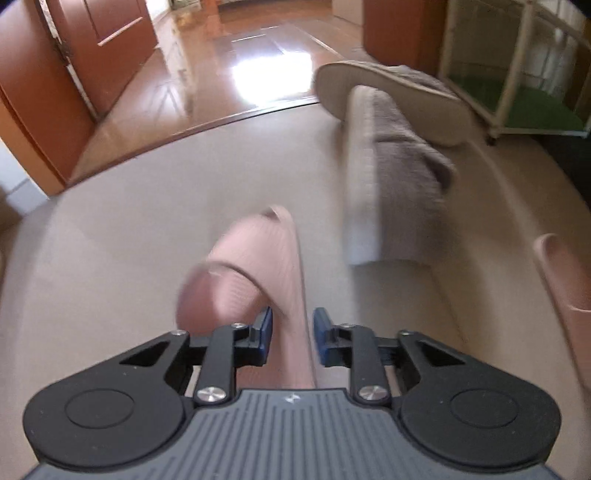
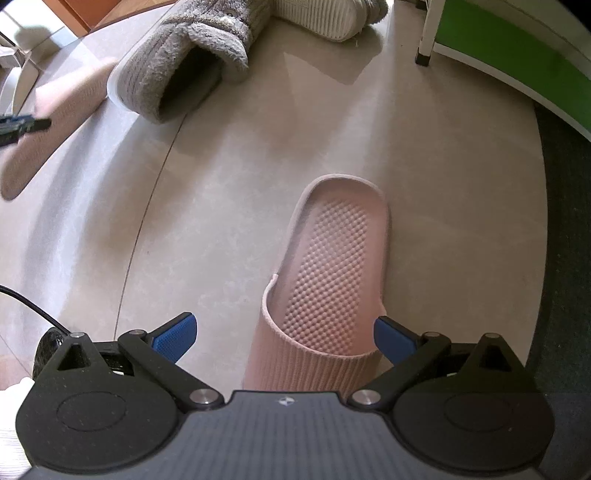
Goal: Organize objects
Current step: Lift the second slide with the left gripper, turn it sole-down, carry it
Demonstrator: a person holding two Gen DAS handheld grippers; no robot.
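My left gripper (image 1: pixel 292 338) is shut on the side edge of a pink slipper (image 1: pixel 255 266) and holds it off the floor, sole side up and blurred. In the right wrist view that slipper (image 2: pixel 55 125) shows at the left with the left gripper's fingers (image 2: pixel 22 123) on it. A second pink slipper (image 2: pixel 328 273) lies upright on the beige floor, its toe strap between the wide-open jaws of my right gripper (image 2: pixel 286 338). It also shows at the right edge of the left wrist view (image 1: pixel 565 288).
Two grey fuzzy slippers lie further off, one (image 2: pixel 184 62) on its side and one (image 2: pixel 321 16) sole up; both show in the left wrist view, the near one (image 1: pixel 391 177) and the far one (image 1: pixel 391 96). A white-framed green pen (image 2: pixel 517 48) stands at the right by a dark mat (image 2: pixel 565 258). Brown doors (image 1: pixel 107 44) stand at the left.
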